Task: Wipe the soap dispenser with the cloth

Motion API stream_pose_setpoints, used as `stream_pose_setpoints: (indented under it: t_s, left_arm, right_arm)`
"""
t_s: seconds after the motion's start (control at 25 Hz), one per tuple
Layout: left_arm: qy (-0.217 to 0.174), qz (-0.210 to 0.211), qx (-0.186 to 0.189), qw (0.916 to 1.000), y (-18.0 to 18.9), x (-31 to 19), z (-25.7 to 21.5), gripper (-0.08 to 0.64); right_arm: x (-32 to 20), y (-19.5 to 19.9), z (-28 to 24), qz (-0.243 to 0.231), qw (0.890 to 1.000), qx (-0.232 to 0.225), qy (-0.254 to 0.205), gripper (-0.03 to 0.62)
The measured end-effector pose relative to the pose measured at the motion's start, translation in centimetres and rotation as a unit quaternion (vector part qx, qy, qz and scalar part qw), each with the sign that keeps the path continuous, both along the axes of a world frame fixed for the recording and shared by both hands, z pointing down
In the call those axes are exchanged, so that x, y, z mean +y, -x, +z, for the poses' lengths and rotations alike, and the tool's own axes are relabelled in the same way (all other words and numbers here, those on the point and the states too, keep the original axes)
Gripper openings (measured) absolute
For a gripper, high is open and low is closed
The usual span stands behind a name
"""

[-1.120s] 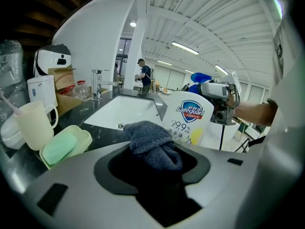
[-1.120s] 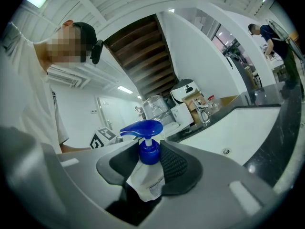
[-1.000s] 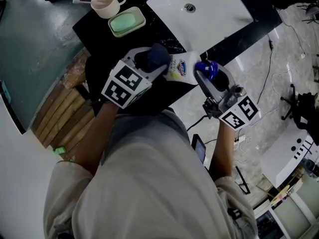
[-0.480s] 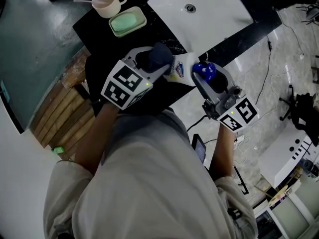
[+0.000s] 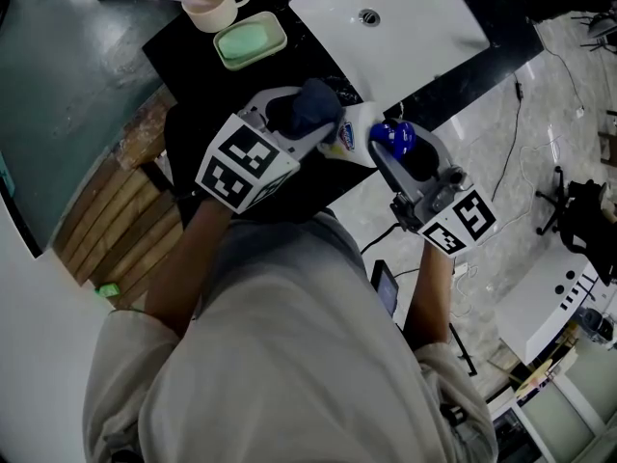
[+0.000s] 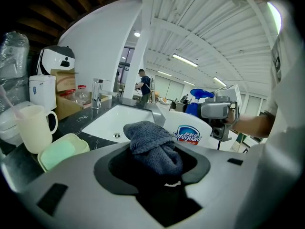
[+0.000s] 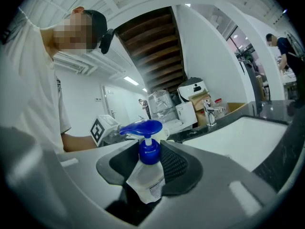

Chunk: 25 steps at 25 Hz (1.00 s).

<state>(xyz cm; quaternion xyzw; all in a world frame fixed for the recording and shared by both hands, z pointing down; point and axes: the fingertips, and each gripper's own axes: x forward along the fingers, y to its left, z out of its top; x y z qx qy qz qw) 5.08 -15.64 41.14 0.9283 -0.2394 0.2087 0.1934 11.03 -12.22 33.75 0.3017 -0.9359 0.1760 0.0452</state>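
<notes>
The left tongs (image 6: 159,165) are clenched on a bunched dark grey-blue terry cloth (image 6: 152,144). The right tongs (image 7: 148,166) grasp a white plastic soap dispenser (image 5: 355,131) just below its blue pump. The dispenser is held tilted over the near edge of the black tabletop (image 5: 193,51), in front of the white sink (image 5: 405,37). The cloth is at its labelled side.
</notes>
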Motion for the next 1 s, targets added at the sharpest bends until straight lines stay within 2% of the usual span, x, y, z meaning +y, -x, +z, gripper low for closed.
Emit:
stream_pose_setpoints:
  t_s: [1.0]
  left_arm:
    - [-0.020, 0.006, 0.047, 0.9987, -0.4, -0.1, -3.0, 0.195]
  right_arm:
    - [0.5, 1.0, 0.2, -0.002, 1.000, 0.025, -0.010, 0.132]
